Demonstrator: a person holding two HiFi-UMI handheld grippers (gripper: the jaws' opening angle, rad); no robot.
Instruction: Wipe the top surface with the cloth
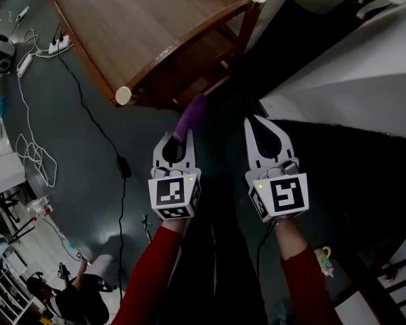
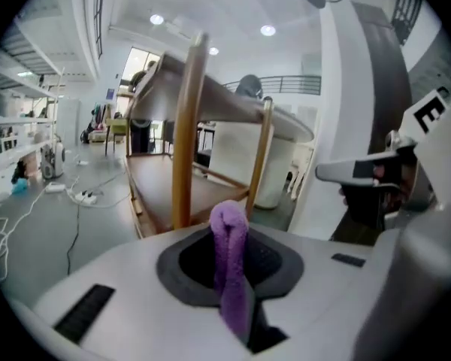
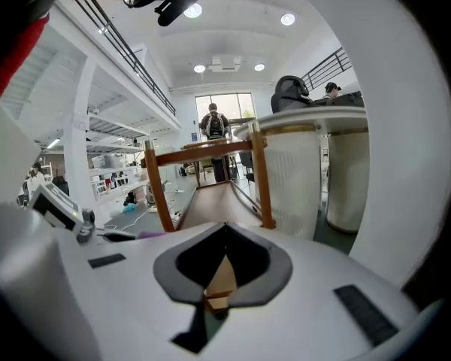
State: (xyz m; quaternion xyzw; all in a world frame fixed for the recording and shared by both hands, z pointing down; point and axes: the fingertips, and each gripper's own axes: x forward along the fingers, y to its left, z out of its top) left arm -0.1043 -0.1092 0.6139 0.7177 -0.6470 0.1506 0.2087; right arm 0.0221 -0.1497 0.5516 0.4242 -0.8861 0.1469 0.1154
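Cloth clamped in left gripper; wooden tabletop ahead.

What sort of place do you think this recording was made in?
Probably an open workshop or lab hall: a power strip and cables lie on the grey floor, storage shelves line one wall, and a railed mezzanine runs overhead.

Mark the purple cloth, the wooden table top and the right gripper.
purple cloth [image 2: 231,247]: left gripper view, on the fold standing up between the jaws.
wooden table top [image 1: 135,19]: head view, on a bare part of the surface.
right gripper [image 1: 257,123]: head view, at its fingertips.
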